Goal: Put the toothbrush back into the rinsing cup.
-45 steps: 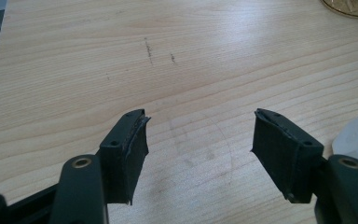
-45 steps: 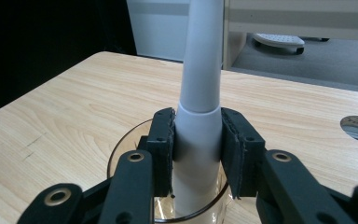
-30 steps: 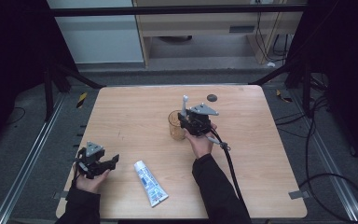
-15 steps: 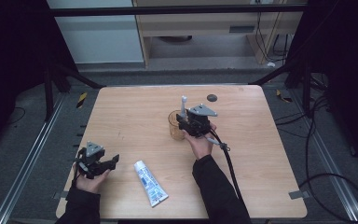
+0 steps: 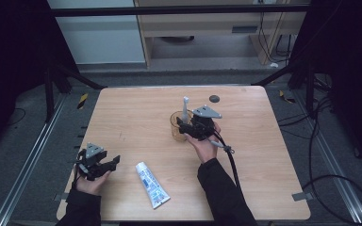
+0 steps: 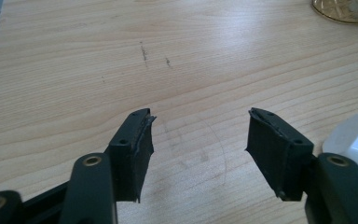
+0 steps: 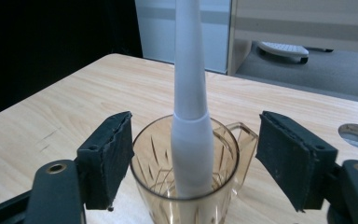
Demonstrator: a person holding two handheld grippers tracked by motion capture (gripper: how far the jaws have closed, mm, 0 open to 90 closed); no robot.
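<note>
The white toothbrush [image 7: 190,116] stands upright in the amber cut-glass mug [image 7: 186,186]. The right gripper [image 7: 193,158], its 2 jaws just opened, flanks the mug without gripping: release step. Next, retreat without tipping it. Left gripper [image 6: 198,149], apart, empty, rests well left of the mug.

left tongs [image 5: 104,165]: low, jaws apart, just closing slightly | right tongs [image 5: 183,128]: jaws just opened wide

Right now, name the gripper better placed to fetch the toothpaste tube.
Left. The left gripper sits open just beside the toothpaste tube, while the right gripper is farther off at the cup holding the toothbrush.
</note>
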